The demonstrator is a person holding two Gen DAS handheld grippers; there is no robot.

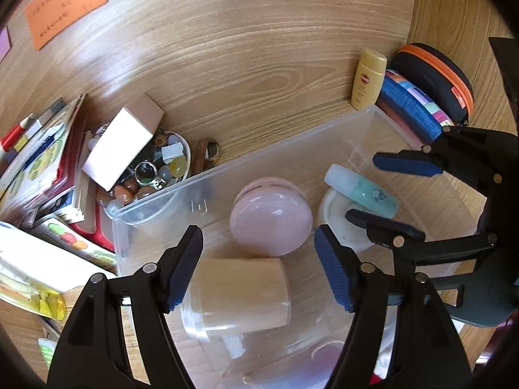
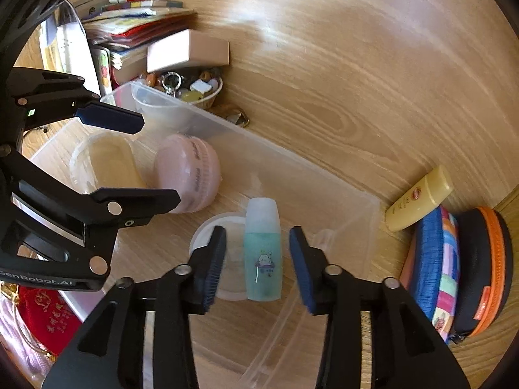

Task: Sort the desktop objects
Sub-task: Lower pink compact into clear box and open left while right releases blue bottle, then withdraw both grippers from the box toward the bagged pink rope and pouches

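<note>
A clear plastic bin (image 1: 227,168) (image 2: 327,191) holds a pink round case (image 1: 271,215) (image 2: 188,175), a beige jar (image 1: 240,295) (image 2: 107,162), a white lid (image 1: 340,223) (image 2: 207,230) and a small teal bottle (image 1: 361,189) (image 2: 262,256). My left gripper (image 1: 259,265) is open over the beige jar, empty. My right gripper (image 2: 256,265) (image 1: 386,191) is open, its pads on either side of the teal bottle, not touching it.
A yellow sunscreen bottle (image 1: 368,79) (image 2: 418,199), a blue patchwork pouch (image 1: 412,107) (image 2: 438,269) and a black-orange case (image 1: 441,77) (image 2: 483,272) stand beyond the bin. A bowl of trinkets (image 1: 155,168) (image 2: 194,87), a pink box (image 1: 123,142) and books (image 1: 42,162) lie left.
</note>
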